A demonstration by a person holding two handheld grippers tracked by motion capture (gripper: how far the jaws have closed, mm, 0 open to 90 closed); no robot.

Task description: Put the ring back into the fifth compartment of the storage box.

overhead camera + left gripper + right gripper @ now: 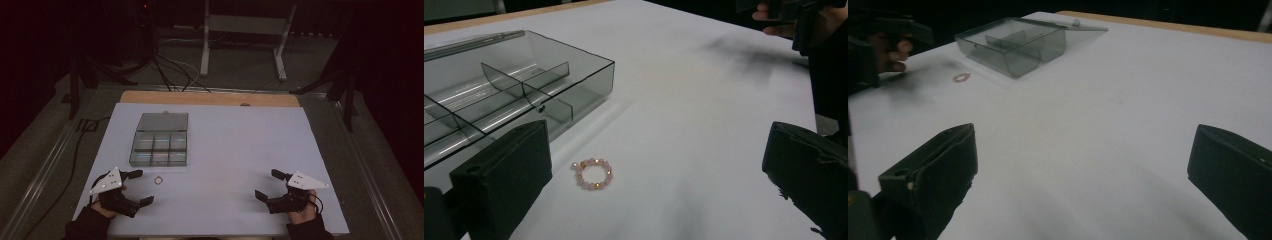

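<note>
Both grippers' fingers spread (nothing pinched), left gripper [141,187] near bead ring [158,180], organizer box [161,140] beyond

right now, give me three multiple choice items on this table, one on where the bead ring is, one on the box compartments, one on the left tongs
1. Where does the bead ring lie?
A. in a compartment of the box
B. on the white table beside the box
C. between the right tongs

2. How many compartments does the clear box show in the high view?
A. two
B. six
C. twelve

3. How do the left tongs stand?
A. open and empty
B. shut on the bead ring
C. shut on the box lid

Answers:
1 B, the ring rests on the bare table just outside the box's near wall.
2 B, the dividers make two rows of three.
3 A, both jaws stand wide apart in the left gripper view, with the ring lying ahead on the table, untouched.
</note>
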